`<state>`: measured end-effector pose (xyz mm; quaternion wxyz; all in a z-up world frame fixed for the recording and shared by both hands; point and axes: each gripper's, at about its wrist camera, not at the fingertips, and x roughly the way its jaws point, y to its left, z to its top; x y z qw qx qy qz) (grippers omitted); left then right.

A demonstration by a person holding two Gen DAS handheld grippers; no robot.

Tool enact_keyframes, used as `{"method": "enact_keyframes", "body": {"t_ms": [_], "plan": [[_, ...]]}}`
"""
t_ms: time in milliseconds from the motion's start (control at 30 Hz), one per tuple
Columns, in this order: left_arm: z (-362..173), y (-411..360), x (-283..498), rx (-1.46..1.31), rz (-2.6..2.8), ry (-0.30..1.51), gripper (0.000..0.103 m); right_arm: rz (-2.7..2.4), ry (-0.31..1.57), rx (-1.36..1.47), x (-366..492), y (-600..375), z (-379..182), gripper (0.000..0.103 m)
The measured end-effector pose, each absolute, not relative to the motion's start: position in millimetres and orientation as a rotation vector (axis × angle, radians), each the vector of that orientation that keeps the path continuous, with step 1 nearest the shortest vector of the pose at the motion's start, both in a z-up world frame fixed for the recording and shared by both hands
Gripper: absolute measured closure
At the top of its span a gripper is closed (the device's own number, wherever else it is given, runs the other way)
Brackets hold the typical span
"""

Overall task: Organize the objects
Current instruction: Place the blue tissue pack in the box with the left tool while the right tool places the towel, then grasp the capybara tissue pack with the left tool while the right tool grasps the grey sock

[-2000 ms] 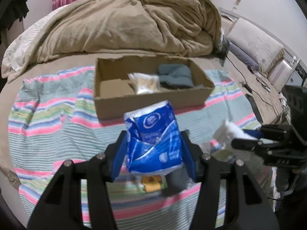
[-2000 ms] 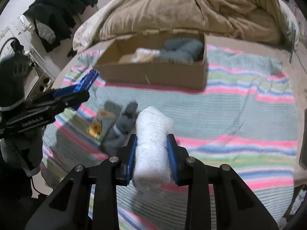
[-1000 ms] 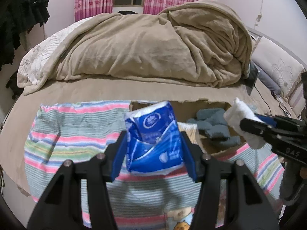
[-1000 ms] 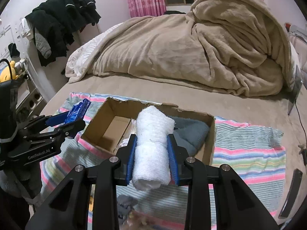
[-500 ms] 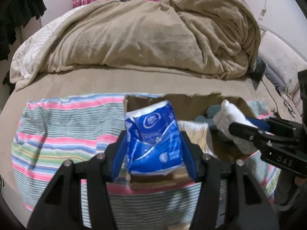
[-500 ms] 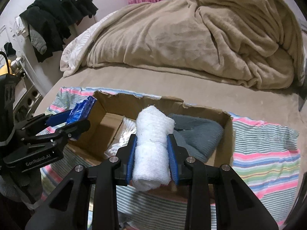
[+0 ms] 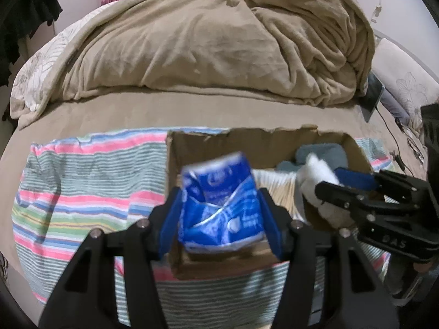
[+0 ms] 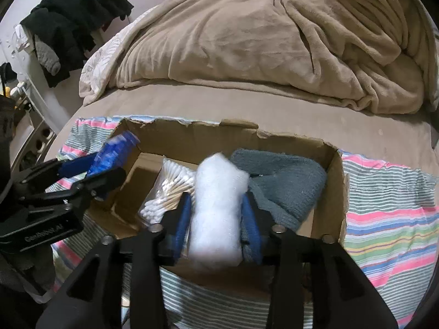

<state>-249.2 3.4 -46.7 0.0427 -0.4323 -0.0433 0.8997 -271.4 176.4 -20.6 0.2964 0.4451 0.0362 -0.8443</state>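
Observation:
A torn cardboard box (image 7: 247,137) (image 8: 336,192) lies on a striped cloth on the bed. My left gripper (image 7: 221,213) is shut on a blue tissue packet (image 7: 219,203) and holds it over the box's left end; it also shows in the right wrist view (image 8: 112,156). My right gripper (image 8: 216,219) is shut on a white rolled cloth (image 8: 216,208) over the box's middle; it shows in the left wrist view (image 7: 318,183). Inside the box lie a bag of cotton swabs (image 8: 170,186) and a grey-blue folded cloth (image 8: 288,181).
The striped cloth (image 7: 82,192) covers the near bed. A heaped beige blanket (image 7: 205,41) fills the far side. Dark clothes (image 8: 71,27) hang at the left. A tablet and cables (image 7: 373,96) lie at the bed's right edge.
Both grippers moved forward and down over the box with their loads. The box now sits nearer and fills more of both views.

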Motion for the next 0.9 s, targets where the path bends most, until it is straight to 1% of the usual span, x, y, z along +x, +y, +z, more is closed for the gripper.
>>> {"method": "enact_keyframes", "body": {"t_ms": [33,67,167,200,233,267,467,633,900], "plan": [[-45,3,-248,-1.320,2.755,-0.136,0.045,-2.252,0.095,1.174,-270,177,-18,0.043],[-43,3,-247,-1.316,2.758,-0.137,0.045,-2.257,0.093,1.168,-269,178,-17,0.039],[-37,3,-242,-1.301,2.763,-0.136,0.041,-2.269,0.082,1.154,-267,181,-11,0.039],[-35,3,-240,-1.296,2.763,-0.134,0.030,-2.270,0.080,1.150,-266,182,-9,0.039],[-32,3,-237,-1.286,2.764,-0.138,0.022,-2.270,0.078,1.147,-264,182,-7,0.039],[-29,3,-234,-1.274,2.767,-0.143,0.021,-2.270,0.074,1.144,-262,183,-5,0.039],[-13,3,-216,-1.239,2.791,-0.141,0.020,-2.271,0.076,1.124,-243,185,9,0.039],[1,8,-195,-1.216,2.829,-0.098,0.019,-2.278,0.067,1.099,-224,190,21,0.039],[16,8,-154,-1.177,2.856,-0.129,0.018,-2.283,0.073,1.069,-195,198,35,0.039]]}}
